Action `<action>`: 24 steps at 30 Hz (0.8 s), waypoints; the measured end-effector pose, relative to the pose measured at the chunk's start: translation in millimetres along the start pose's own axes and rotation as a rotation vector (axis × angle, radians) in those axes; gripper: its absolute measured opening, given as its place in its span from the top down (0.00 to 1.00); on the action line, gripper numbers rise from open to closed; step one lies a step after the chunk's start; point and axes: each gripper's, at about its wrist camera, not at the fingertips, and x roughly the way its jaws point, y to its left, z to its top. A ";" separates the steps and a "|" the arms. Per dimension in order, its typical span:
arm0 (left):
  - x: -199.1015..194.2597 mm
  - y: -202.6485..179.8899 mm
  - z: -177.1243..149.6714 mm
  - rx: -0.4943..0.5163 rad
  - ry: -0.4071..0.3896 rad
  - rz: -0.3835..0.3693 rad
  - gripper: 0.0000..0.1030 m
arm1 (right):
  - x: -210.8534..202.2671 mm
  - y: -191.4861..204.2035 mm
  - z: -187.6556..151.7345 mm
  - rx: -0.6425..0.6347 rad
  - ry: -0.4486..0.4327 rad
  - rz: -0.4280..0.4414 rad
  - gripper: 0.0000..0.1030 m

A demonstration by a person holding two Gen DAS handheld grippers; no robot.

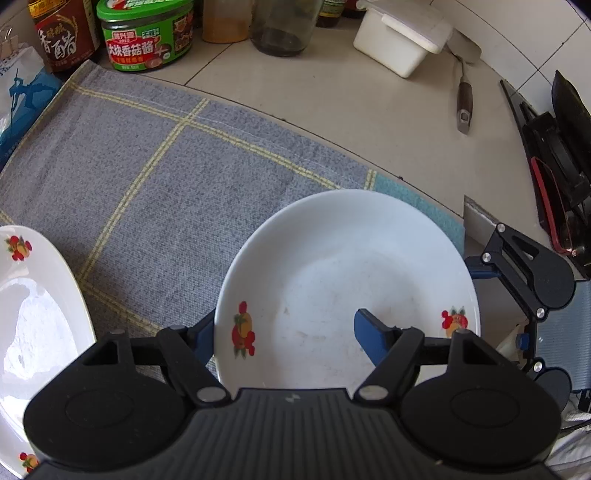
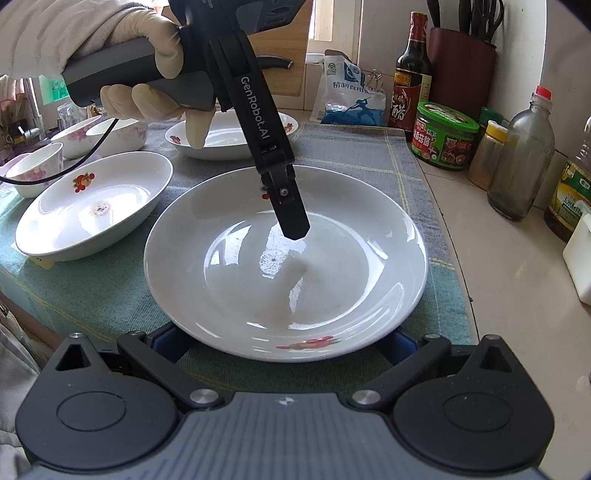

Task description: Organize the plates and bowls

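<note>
Bright daylight fills both views, coming from a window [image 2: 325,22] behind the counter's far edge. Glare streaks the plate [image 2: 332,295] in the right wrist view, and a soft shadow falls across its well. The left wrist view is flatter, with a washed-out patch on a second plate [image 1: 33,314] at the left edge. Focus is sharp throughout. Fisheye distortion bends the cloth [image 1: 166,177] and darkens the frame corners.

Left finger [image 1: 201,338] of left gripper: tip hidden behind plate [image 1: 347,258] rim.
Second plate [image 1: 33,332]: cut off at left frame edge.
Right gripper fingers [image 2: 168,341]: tips hidden under plate rim, lower frame.
Vinegar bottle [image 1: 62,33]: top cropped, upper left.
</note>
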 end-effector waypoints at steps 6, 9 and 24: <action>-7.1 4.0 5.5 -0.005 -0.023 0.002 0.28 | 0.2 -3.7 7.6 -0.016 -0.002 -0.005 0.00; -11.9 7.7 14.0 -0.004 -0.041 0.009 0.28 | 1.3 -10.4 14.1 -0.020 -0.011 -0.006 0.00; -3.7 35.2 63.3 0.005 -0.079 0.043 0.28 | 34.3 -46.9 40.5 0.012 -0.034 -0.017 0.00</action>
